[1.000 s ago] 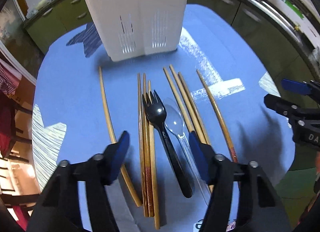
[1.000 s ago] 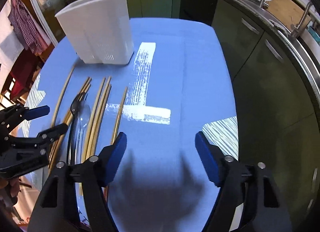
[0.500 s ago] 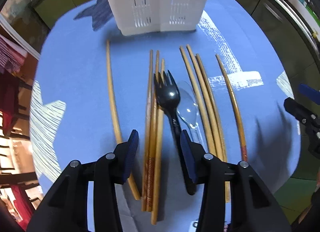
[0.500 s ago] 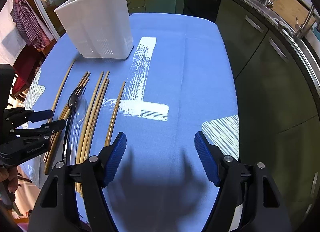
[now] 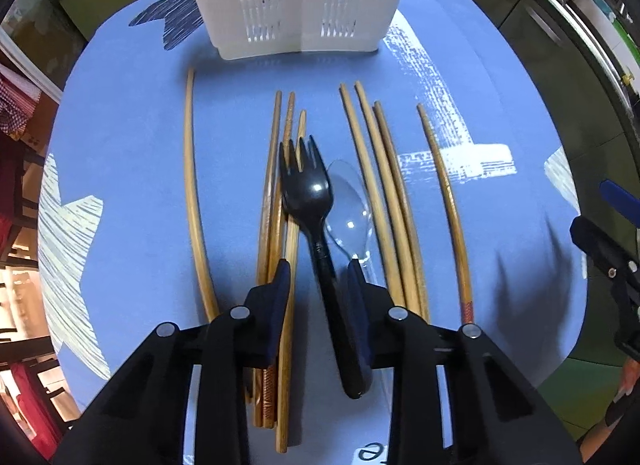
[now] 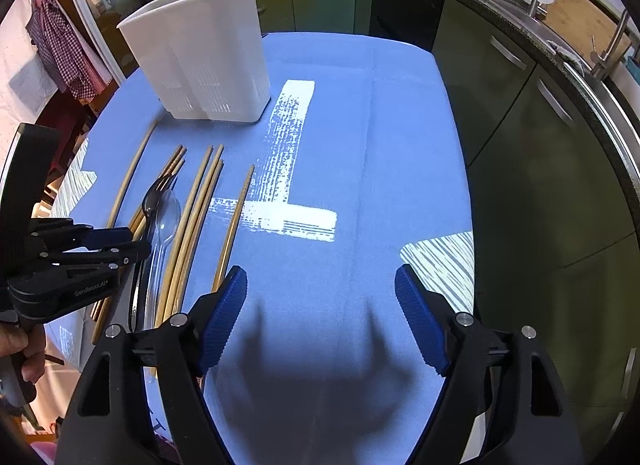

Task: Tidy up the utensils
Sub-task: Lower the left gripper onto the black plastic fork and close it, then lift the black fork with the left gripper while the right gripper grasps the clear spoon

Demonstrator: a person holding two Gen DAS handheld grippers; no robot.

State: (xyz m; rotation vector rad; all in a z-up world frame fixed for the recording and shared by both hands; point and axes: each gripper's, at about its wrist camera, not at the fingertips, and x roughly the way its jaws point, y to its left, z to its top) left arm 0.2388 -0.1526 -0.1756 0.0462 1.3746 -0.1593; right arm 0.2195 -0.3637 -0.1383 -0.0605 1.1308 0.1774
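Eight wooden chopsticks (image 5: 376, 193) laid out lengthwise on the blue tablecloth (image 5: 128, 185), in front of a white slotted utensil holder (image 5: 296, 1) standing upright at the far end. Among them a black plastic fork (image 5: 310, 201), tines toward the holder, resting partly on the middle three sticks; just right of it, touching, a clear plastic spoon (image 5: 350, 209). Left gripper (image 5: 318, 279) pointed steeply down over the fork's handle, jaws closing, the handle and one chopstick between the blue pads (image 5: 282, 277), narrow gaps visible on either side, nothing gripped yet. Right gripper (image 6: 320, 317) well apart to the right, above bare cloth, jaws wide and widening, nothing between them. Green cabinets (image 6: 500, 105) and a sink tap (image 6: 612, 45) beyond the table's right side.
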